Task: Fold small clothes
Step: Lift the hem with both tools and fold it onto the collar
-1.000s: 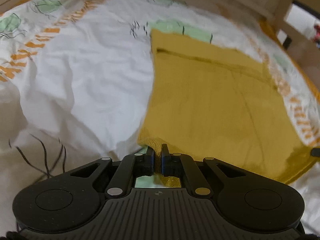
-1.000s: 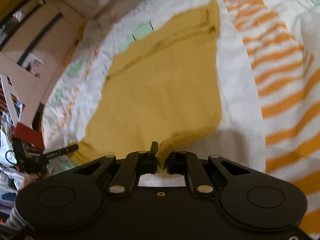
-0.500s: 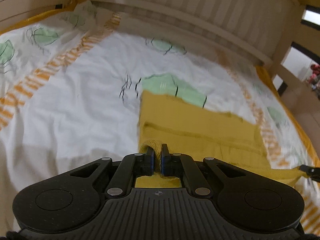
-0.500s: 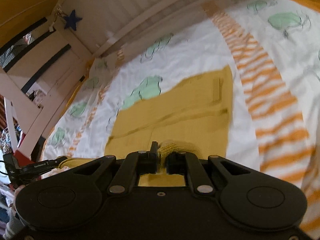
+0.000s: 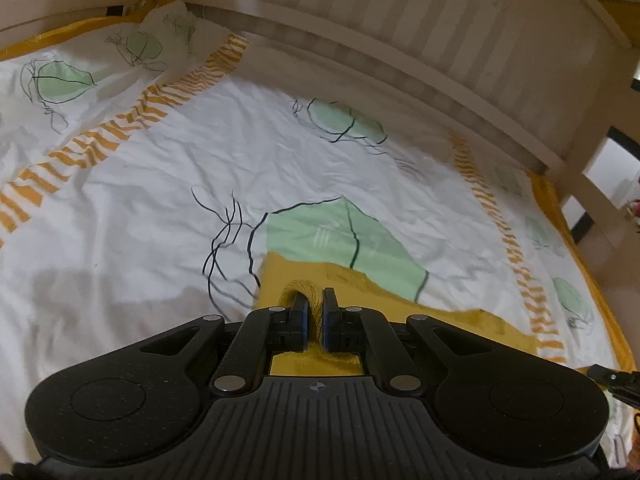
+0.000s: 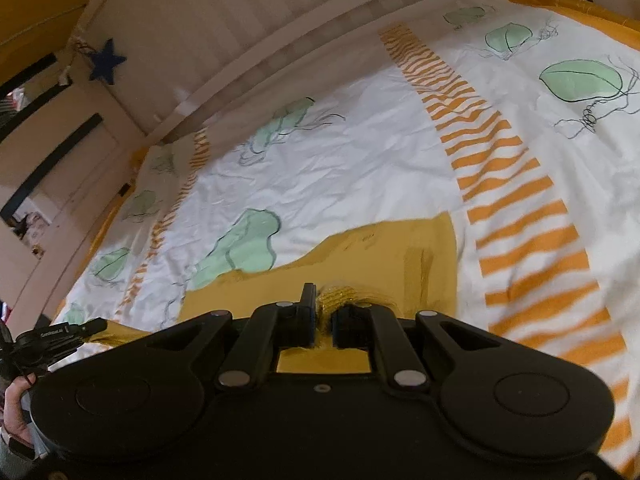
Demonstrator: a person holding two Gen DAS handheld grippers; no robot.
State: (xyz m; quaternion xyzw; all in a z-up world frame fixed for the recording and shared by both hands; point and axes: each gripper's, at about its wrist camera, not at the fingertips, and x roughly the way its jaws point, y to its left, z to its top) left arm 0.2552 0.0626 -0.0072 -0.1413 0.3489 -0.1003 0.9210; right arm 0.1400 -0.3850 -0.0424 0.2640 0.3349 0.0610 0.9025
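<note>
Surface: white bedspread (image 5: 168, 184) with green leaves and orange stripes, slatted bed rail (image 5: 400, 32) behind.
Garment: mustard cloth (image 6: 372, 252) lies on it, near edge lifted.
Left gripper (image 5: 314, 307): jaws pinching a cloth fold.
Right gripper (image 6: 322, 312): apparently clamping a bunched edge.

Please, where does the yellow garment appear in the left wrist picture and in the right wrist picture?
Left wrist: yellow garment low, centre-right, pinched by the left tool.
Right wrist: yellow garment low centre, pinched by the right tool.
Shared landmark: green leaf print just beyond its far edge.
</note>
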